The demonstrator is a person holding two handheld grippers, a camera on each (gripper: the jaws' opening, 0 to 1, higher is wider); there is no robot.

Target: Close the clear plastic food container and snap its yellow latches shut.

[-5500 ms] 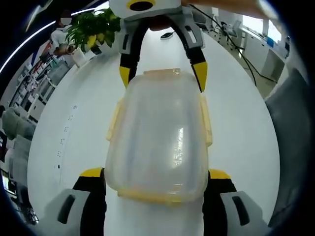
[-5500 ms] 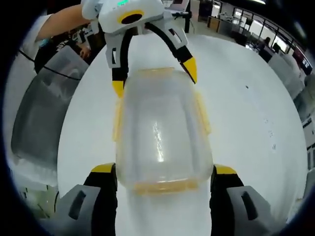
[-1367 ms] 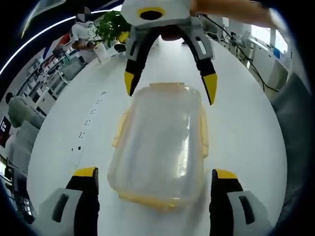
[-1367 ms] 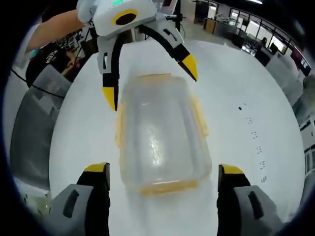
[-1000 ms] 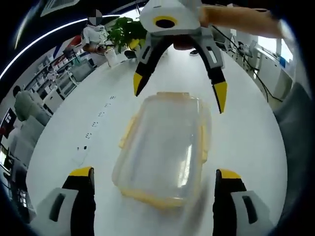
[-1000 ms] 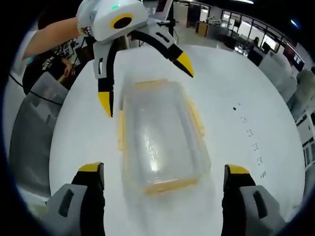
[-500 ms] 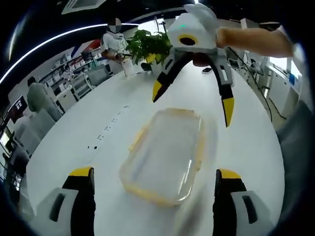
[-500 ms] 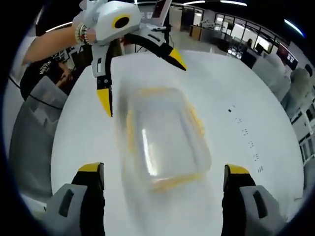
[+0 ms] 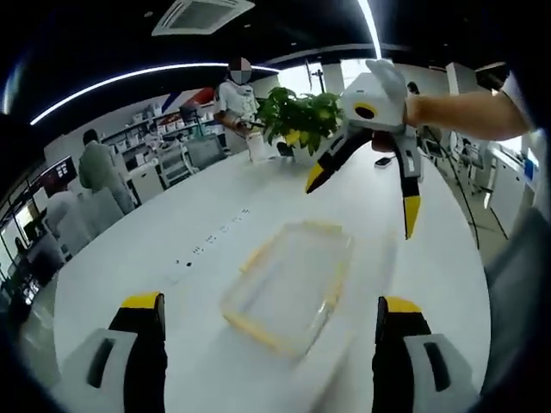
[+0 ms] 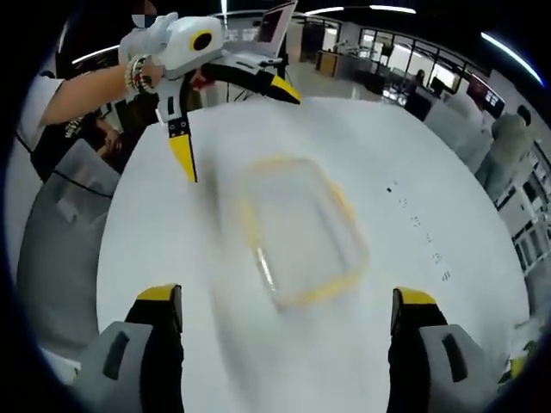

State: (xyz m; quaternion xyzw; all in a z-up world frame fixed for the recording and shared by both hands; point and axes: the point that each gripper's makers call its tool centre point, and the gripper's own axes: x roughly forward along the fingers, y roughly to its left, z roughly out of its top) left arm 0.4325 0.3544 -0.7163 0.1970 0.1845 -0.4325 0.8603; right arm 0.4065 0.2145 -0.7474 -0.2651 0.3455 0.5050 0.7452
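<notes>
The clear plastic container [image 9: 288, 284] with its yellow rim and latches lies flat on the white table [image 9: 146, 258], lid on top. My left gripper [image 9: 271, 303] hangs open above its near end, touching nothing. Across it, the right gripper [image 9: 363, 196] is held high by a hand, jaws spread wide. In the right gripper view the container [image 10: 297, 237] is blurred, so the latches' state is unclear. My right gripper [image 10: 286, 295] is open above its near end, and the left gripper [image 10: 234, 125] is open and raised beyond it.
A potted plant [image 9: 297, 116] stands at the table's far end, with people and desks behind it. Small dark marks [image 9: 211, 241] dot the tabletop. A grey chair back [image 10: 60, 232] sits beside the table by the person's arm [image 10: 82, 90].
Both grippers have lifted up and away from the container, which now looks smaller and sits alone on the table. Both stay open.
</notes>
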